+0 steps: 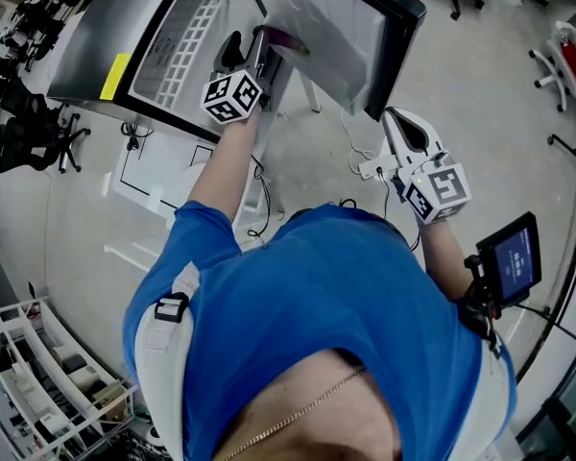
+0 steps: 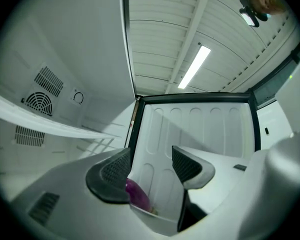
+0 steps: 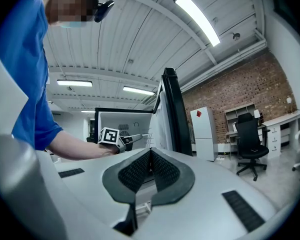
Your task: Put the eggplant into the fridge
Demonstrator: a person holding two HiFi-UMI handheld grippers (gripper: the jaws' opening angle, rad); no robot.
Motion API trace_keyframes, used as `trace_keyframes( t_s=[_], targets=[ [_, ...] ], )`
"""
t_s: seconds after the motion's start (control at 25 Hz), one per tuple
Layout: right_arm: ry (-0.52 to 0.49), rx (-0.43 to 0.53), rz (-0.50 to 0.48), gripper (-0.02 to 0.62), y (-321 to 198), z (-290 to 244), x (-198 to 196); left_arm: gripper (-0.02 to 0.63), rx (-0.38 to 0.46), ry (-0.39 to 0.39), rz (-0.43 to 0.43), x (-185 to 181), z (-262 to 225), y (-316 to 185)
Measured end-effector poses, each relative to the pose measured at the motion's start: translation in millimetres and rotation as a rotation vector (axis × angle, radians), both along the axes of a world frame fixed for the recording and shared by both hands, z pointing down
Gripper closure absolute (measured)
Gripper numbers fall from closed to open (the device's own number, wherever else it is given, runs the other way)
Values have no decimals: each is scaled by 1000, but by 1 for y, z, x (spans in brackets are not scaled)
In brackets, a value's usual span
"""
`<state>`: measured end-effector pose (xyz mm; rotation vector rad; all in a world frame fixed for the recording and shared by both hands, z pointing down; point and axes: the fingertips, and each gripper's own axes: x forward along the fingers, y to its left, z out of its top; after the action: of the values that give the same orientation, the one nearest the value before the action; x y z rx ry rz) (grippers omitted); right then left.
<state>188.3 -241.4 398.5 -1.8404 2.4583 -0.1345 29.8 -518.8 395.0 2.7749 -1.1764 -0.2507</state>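
Note:
The purple eggplant [image 2: 138, 194] lies in a white bin [image 2: 157, 223] on the inside of the open fridge door [image 2: 200, 129]. In the head view the eggplant [image 1: 288, 38] shows just past my left gripper [image 1: 248, 40]. My left gripper [image 2: 150, 156] is open, with nothing between its fingers; the eggplant sits below and behind the left pad [image 2: 115, 171]. The fridge's inside [image 2: 40, 101] with a shelf and vents is on the left. My right gripper [image 3: 151, 156] is shut and holds nothing. It stays outside the fridge door [image 1: 365, 27], to the right [image 1: 397, 121].
A power strip with cables [image 1: 367, 169] lies on the floor under the door. A wire rack [image 1: 38, 373] stands at lower left. A small screen [image 1: 514, 257] sits by the right forearm. An office chair [image 3: 250, 144] and a white cabinet [image 3: 202, 131] stand further off.

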Motion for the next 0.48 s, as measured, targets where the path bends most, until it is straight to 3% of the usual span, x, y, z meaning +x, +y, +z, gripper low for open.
trace_keyframes(
  t_s=[0.12,0.48],
  targets=[
    [-4,-3,-10,594,6,1,-1,336,6,10,19,-3,-6,25],
    [-3,-13,-37,594,20,7,-1,458,16,25,35,-17,-18,94]
  ],
)
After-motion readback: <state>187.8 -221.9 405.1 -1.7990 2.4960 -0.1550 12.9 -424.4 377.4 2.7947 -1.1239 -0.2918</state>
